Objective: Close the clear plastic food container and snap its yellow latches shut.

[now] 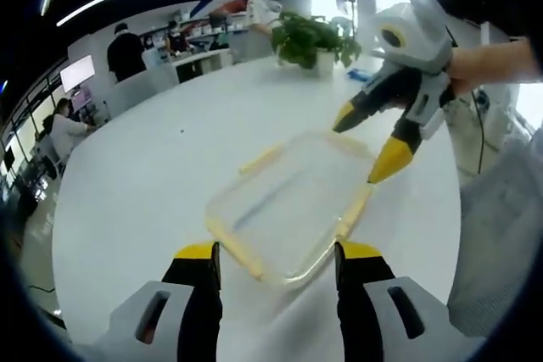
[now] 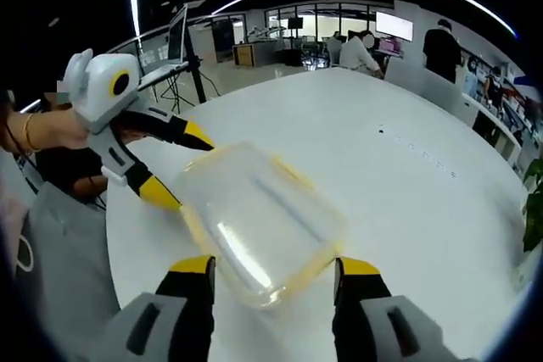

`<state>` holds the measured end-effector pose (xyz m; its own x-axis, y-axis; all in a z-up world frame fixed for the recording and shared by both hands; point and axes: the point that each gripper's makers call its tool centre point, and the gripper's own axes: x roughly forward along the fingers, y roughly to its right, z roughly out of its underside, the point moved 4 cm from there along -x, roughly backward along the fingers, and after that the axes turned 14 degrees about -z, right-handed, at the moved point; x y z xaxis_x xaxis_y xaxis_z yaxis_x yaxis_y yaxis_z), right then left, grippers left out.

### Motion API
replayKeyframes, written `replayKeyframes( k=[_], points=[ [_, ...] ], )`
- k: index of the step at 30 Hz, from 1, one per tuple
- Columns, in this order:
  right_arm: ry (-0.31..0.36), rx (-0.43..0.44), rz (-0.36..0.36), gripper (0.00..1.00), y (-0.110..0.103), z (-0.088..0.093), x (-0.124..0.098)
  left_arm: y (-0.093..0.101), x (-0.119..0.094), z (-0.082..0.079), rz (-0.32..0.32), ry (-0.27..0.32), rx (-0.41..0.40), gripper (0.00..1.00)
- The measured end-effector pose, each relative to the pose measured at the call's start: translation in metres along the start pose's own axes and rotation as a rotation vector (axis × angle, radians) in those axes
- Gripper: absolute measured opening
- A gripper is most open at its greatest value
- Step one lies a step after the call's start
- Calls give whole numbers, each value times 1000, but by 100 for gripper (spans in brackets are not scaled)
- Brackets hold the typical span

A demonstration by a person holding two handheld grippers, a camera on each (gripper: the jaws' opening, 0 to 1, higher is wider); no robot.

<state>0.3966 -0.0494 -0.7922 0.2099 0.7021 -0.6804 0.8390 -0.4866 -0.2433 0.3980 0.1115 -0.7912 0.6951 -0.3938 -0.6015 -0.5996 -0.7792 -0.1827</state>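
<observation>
A clear plastic container (image 1: 293, 209) with its lid on lies flat on a round white table (image 1: 161, 167), with yellow latches (image 1: 259, 160) along its edges. In the left gripper view the left gripper (image 1: 276, 264) sits low, just before the near end of the container, its yellow-tipped jaws spread apart with nothing between them. At the far side the right gripper (image 1: 361, 148) reaches in from the right, held by a hand (image 1: 492, 64); its two jaws are parted, and one yellow tip sits at the container's right edge, though actual contact cannot be told.

In the right gripper view the same container (image 2: 259, 222) lies ahead of the right gripper (image 2: 276, 269), whose jaws stand wide and hold nothing. The left gripper (image 2: 182, 167) comes in from the left, its jaws apart, tips at the container's left rim. One long latch (image 2: 293, 171) shows along the upper right edge.

A potted plant (image 1: 310, 40) stands on the far part of the table. Beyond it, people (image 1: 127, 50) sit and stand at desks in an office, and a screen (image 2: 394, 25) glows in the background.
</observation>
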Motion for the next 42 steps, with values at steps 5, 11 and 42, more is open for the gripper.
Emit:
replayKeyframes(
  k=[5, 11, 42],
  points=[
    [8, 6, -5, 55, 5, -4, 3, -4, 5, 1, -2, -9, -3, 51],
    [23, 18, -3, 55, 10, -7, 6, -10, 10, -1, -3, -16, -1, 51],
    [27, 24, 5, 54, 40, -27, 15, -33, 36, -14, -14, -15, -25, 50]
  ],
)
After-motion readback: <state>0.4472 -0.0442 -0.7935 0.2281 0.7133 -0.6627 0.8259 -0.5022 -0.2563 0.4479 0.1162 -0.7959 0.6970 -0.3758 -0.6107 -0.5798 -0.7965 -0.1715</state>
